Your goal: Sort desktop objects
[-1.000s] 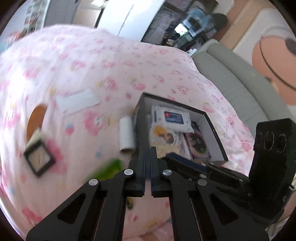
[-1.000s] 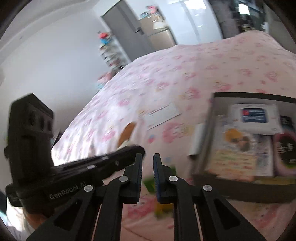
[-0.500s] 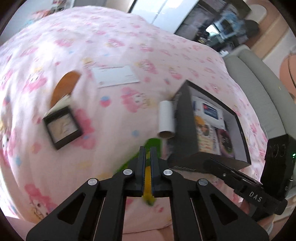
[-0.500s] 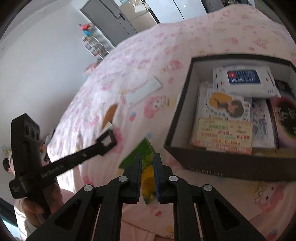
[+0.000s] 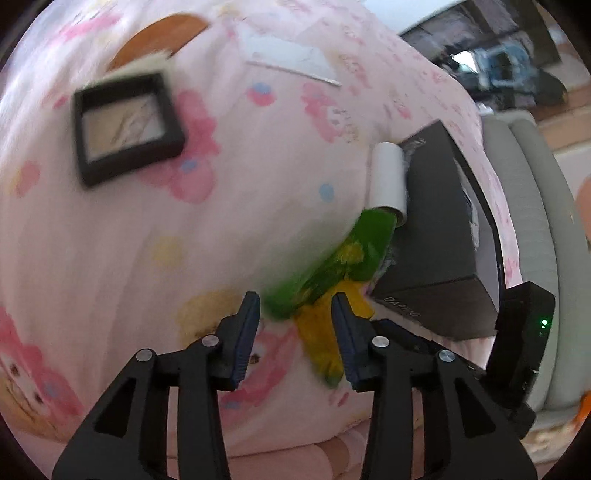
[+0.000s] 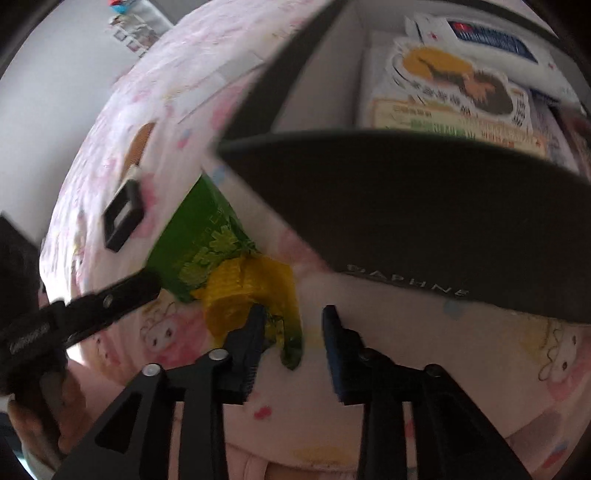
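A green and yellow packet [image 5: 332,269] lies on the pink bedsheet beside a black open box [image 5: 439,236]. My left gripper [image 5: 295,325] is open, low over the packet's near end, with nothing in it. In the right wrist view the same packet [image 6: 225,258] lies left of the box [image 6: 406,221]. My right gripper [image 6: 291,325] is open over the packet's yellow end, empty. The box holds a wipes pack [image 6: 491,40] and printed cards [image 6: 454,92].
A black framed square case [image 5: 125,125], a white roll [image 5: 388,181] against the box, a white flat card [image 5: 291,51] and an orange oval [image 5: 159,33] lie on the sheet. A grey sofa edge [image 5: 532,192] runs at the right. The left gripper [image 6: 92,306] shows in the right wrist view.
Both grippers went from shut to open and dropped close to the green and yellow packet by the box's near corner.
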